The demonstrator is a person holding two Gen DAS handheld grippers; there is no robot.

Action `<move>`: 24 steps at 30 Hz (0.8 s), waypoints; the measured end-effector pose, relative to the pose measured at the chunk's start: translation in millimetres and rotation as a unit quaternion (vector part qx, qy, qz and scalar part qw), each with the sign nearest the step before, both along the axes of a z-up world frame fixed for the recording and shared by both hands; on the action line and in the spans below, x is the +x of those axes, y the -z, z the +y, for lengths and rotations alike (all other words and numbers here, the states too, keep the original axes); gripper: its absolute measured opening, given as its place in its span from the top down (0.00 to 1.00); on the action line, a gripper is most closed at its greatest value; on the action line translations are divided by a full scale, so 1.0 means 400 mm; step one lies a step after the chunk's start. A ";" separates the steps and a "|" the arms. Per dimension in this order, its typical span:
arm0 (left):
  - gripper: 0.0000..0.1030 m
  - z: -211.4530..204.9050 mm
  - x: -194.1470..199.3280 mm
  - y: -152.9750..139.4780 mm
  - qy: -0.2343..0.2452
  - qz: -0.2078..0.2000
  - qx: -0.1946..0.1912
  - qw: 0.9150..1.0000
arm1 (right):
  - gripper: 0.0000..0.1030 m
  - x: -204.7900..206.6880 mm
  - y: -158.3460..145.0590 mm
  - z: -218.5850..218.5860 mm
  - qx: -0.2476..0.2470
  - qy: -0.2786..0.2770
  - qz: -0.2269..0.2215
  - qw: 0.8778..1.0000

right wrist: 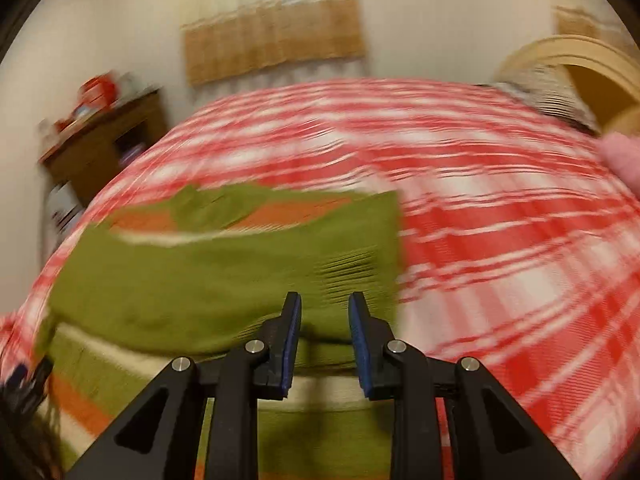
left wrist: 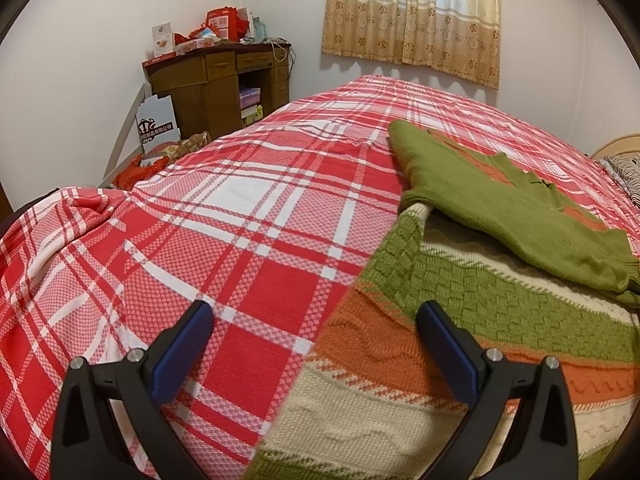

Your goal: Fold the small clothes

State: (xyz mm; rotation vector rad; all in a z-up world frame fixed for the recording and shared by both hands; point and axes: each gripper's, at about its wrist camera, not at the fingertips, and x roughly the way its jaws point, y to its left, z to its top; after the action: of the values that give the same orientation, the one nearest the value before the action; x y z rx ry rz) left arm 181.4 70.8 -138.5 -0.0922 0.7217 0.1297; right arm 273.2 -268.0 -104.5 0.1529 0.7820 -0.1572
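Observation:
A small knitted sweater (left wrist: 460,320) with green, orange and cream stripes lies flat on the red plaid bed cover (left wrist: 240,220). One plain green sleeve (left wrist: 500,212) is folded across its body. My left gripper (left wrist: 316,316) stands wide open low over the sweater's left edge, one finger over the cover and the other over the knit, holding nothing. In the blurred right wrist view, my right gripper (right wrist: 325,302) hovers just above the folded green sleeve (right wrist: 224,280) near its cuff end. Its jaws stand a narrow gap apart, and no cloth is pinched between the pads.
A wooden desk (left wrist: 224,76) piled with red boxes stands against the far wall left of the bed. A patterned curtain (left wrist: 412,12) hangs behind. The wooden headboard (right wrist: 592,68) and a striped pillow (left wrist: 628,172) lie to the right. A person's fingertip (right wrist: 620,160) shows at the right edge.

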 end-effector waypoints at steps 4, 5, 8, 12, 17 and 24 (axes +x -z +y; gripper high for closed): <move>0.00 -0.001 0.000 0.000 0.000 0.000 0.000 1.000 | 0.69 0.019 0.044 0.010 -0.007 0.005 0.031 0.999; 0.00 0.000 0.002 0.002 0.000 0.000 -0.001 1.000 | 0.68 0.016 0.037 0.012 -0.008 0.003 0.042 0.999; 0.00 0.002 0.003 0.005 0.003 0.000 -0.005 1.000 | 0.68 -0.032 -0.005 0.022 -0.014 -0.003 0.045 0.999; 0.00 0.009 0.001 0.000 0.017 0.006 -0.013 1.000 | 0.33 -0.188 -0.091 0.023 -0.042 -0.020 -0.026 0.999; 0.00 0.004 -0.038 -0.024 0.086 0.033 0.012 0.996 | 0.21 -0.399 -0.122 -0.034 -0.029 -0.049 -0.032 0.998; 0.00 0.021 -0.240 -0.078 0.162 -0.002 0.038 0.986 | 0.24 -0.619 -0.031 -0.033 0.008 -0.084 0.049 0.995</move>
State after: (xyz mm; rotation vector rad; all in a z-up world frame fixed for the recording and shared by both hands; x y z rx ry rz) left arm 85.3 79.2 -107.2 0.0989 0.7178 -0.1534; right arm 25.6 -281.0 -92.1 0.0942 0.8894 0.0003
